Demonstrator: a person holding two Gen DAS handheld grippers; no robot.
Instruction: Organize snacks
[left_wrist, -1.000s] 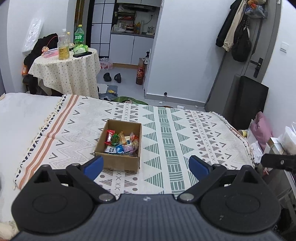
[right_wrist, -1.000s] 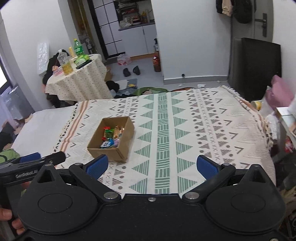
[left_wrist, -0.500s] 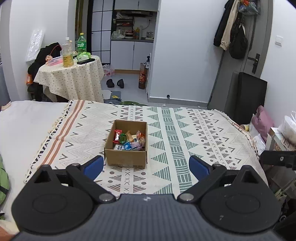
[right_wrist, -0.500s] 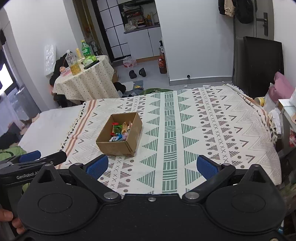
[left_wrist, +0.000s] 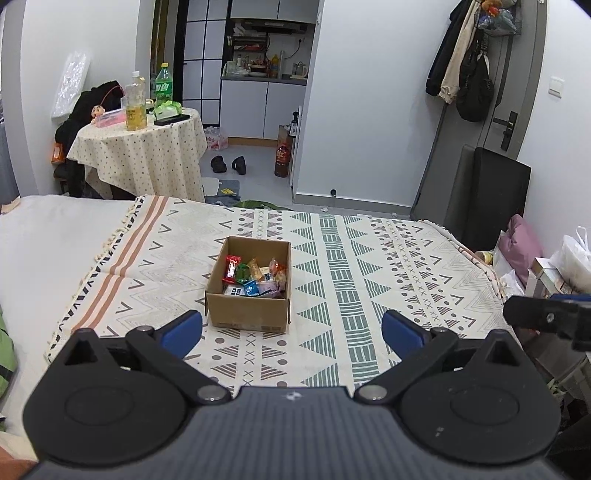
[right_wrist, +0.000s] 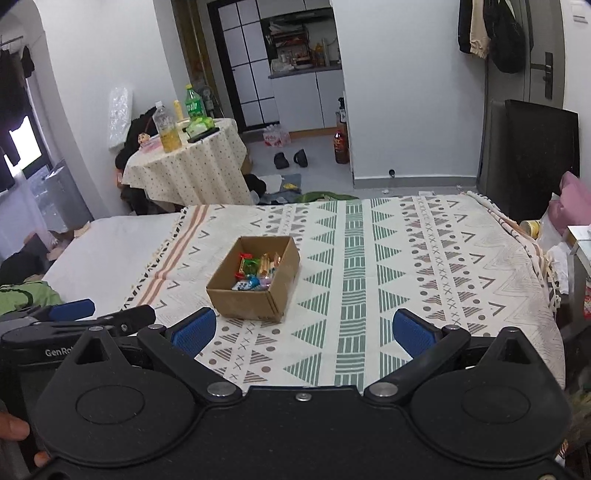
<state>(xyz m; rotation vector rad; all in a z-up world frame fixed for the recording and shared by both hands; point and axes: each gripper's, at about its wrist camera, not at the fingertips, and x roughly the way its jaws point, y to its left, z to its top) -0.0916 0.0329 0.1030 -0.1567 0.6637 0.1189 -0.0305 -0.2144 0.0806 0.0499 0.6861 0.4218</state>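
Above the bed, both jaws apart.

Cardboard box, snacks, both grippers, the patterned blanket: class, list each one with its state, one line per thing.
Cardboard box: open-topped, upright on the blanket.
Snacks: wrapped, piled loose inside the box.
Left gripper: open, empty, short of the box.
Right gripper: open, empty, short of the box.
Patterned blanket: spread flat over the bed.
Drink bottles: upright on the round table, capped.
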